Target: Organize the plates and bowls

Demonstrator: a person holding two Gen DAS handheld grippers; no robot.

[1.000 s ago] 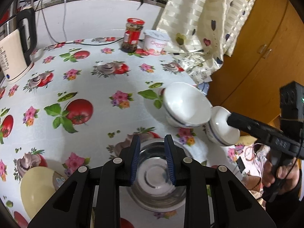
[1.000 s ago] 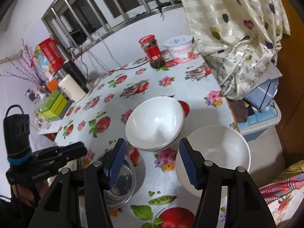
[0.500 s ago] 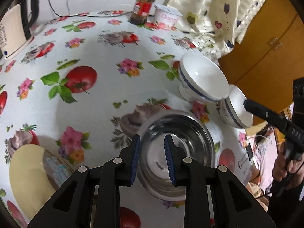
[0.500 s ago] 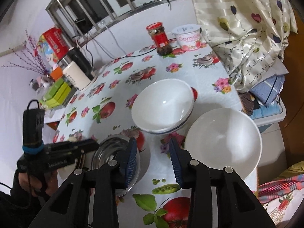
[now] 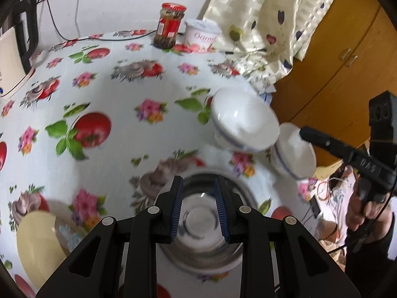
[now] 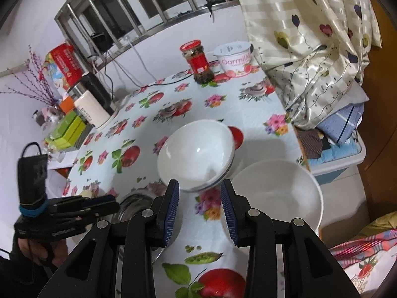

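A steel bowl [image 5: 201, 226] sits on the fruit-print tablecloth right below my left gripper [image 5: 198, 186], which is open with nothing pressed between its pads. A stack of white bowls with blue bands [image 5: 244, 124] stands further right, and a single white bowl [image 5: 292, 154] sits near the table edge. My right gripper [image 6: 199, 186] hovers open over the cloth, with the white stack [image 6: 198, 154] just ahead and the single white bowl [image 6: 275, 193] to its right. Part of the steel bowl [image 6: 139, 206] shows behind its left finger. A yellow plate [image 5: 37, 243] lies at the lower left.
A red-lidded jar [image 6: 197, 60] and a yoghurt tub [image 6: 235, 59] stand at the table's far edge. A kettle [image 6: 93, 109] and boxes [image 6: 67, 129] are on the left. A curtain [image 6: 310, 37] and folded cloths [image 6: 342, 124] hang and lie past the right edge.
The right gripper's jaws have narrowed but stay apart. The left gripper has shifted a little above the steel bowl, which now sits centred under its fingers.
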